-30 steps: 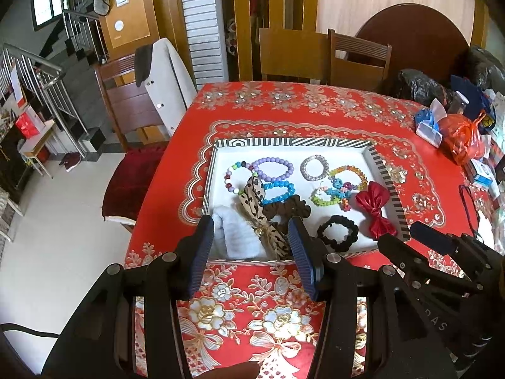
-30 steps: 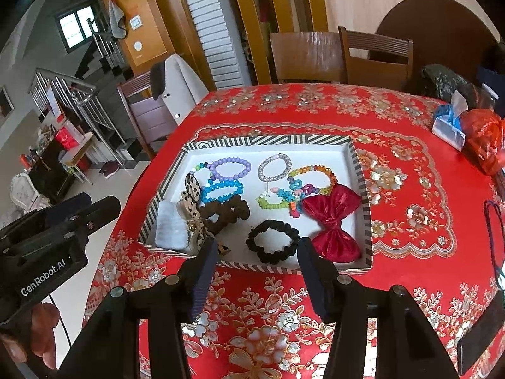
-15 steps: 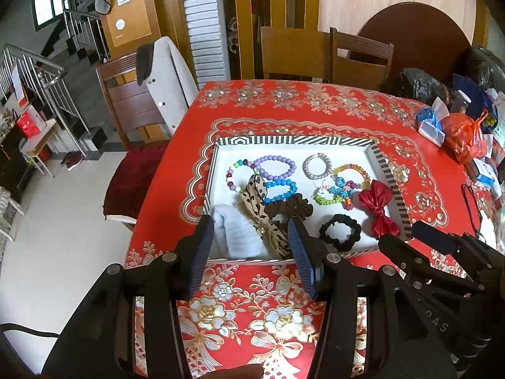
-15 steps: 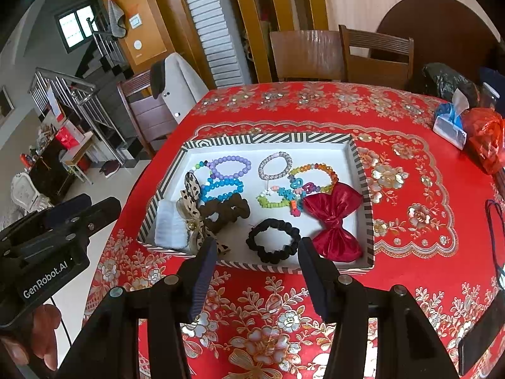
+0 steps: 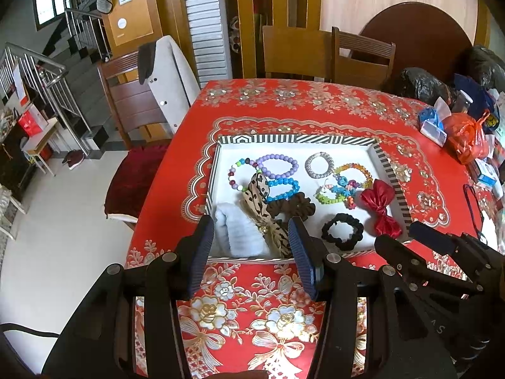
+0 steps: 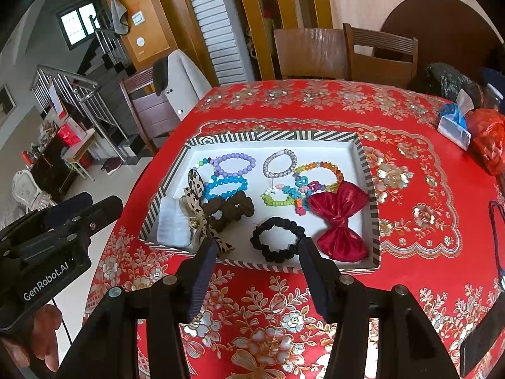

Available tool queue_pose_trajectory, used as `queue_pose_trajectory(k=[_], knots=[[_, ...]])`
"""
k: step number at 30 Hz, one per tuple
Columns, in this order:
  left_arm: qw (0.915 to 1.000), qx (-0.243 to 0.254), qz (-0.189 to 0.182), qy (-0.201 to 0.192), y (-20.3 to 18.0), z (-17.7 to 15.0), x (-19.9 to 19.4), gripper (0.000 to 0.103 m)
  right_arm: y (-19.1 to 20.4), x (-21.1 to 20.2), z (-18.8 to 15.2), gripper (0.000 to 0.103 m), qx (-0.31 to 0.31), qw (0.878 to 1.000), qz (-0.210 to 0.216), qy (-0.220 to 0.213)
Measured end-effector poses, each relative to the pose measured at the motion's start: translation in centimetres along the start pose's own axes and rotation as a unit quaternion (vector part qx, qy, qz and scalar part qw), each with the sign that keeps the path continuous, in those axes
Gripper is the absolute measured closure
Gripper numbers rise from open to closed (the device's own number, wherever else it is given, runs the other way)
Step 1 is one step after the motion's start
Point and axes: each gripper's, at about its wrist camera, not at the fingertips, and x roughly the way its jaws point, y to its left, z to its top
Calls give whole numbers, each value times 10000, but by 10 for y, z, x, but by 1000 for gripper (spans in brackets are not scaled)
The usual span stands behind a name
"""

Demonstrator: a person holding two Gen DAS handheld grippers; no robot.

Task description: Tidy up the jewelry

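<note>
Hovering wide open and empty, the left gripper (image 5: 251, 246) and right gripper (image 6: 257, 265) face the tray (image 6: 367, 170) just ahead, where overlapping bracelets (image 6: 285, 194) risk snagging together if lifted.

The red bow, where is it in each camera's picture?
Left wrist view: the red bow lies at the right end of the striped tray, right of the black scrunchie.
Right wrist view: the red bow fills the tray's near right corner.
Shared landmark: the black scrunchie beside it.
</note>
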Motion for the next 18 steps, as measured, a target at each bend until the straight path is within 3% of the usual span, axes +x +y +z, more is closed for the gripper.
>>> queue_pose_trajectory(k=[18], knots=[[9999, 65, 55, -56, -1, -7, 1, 54, -5, 2, -7, 50, -46, 10000, 45, 16]])
